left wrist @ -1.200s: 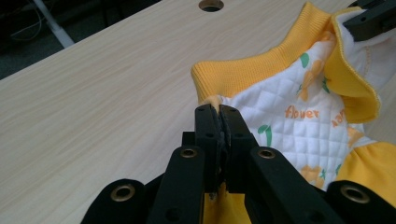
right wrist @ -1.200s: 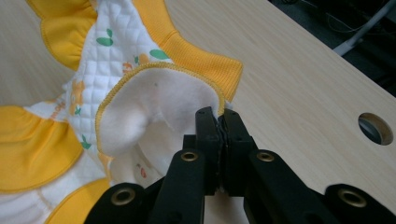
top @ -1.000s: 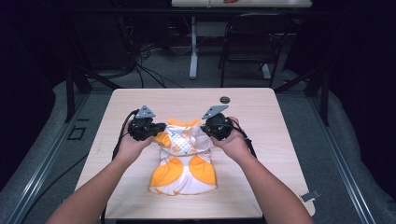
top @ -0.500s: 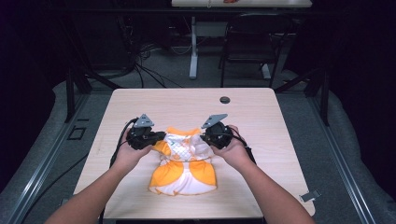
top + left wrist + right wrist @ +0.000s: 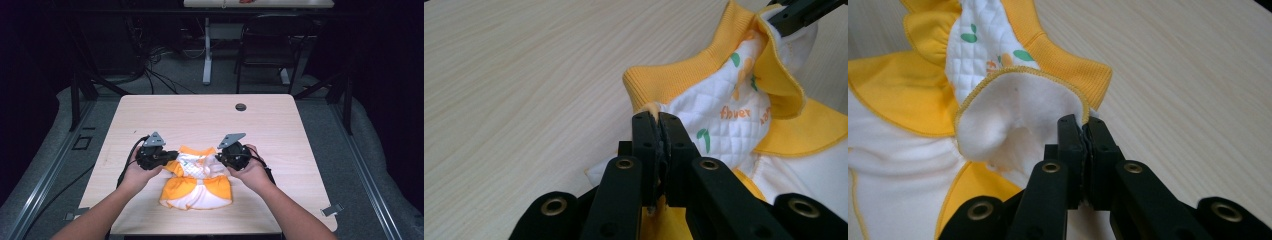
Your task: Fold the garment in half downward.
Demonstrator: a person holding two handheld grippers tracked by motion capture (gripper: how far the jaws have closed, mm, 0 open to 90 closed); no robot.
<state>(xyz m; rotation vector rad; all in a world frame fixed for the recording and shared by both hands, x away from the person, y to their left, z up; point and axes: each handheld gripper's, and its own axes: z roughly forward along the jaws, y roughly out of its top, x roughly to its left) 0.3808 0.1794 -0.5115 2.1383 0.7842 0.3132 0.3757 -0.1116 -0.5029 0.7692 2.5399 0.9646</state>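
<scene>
High view: wooden table [image 5: 200,117] with a small orange-and-white baby garment [image 5: 196,182] lying near the person's edge, between the two hands; its far part is lifted and doubled toward the near part, the rest lies flat. Looks like a fold in progress, judging by the raised hem. Left gripper [image 5: 167,159] and right gripper [image 5: 220,159] sit at the garment's far left and right corners. Left gripper view: jaws clamped tight on a corner of quilted white fabric [image 5: 719,125] just below the orange ribbed band [image 5: 684,75]. Right gripper view: jaws likewise pinched shut on the stitched edge beside the fleecy white lining [image 5: 1018,120]. Handling call: light, fully limp, quilted so slightly bulky, not slippery, not fragile; it will sag and crease wherever unsupported. Best hold is the bound edge or ribbing at paired corners, as now; a pinch in mid-panel would likely bunch layers. Small dark disc [image 5: 241,107] far off on the table, not involved.
</scene>
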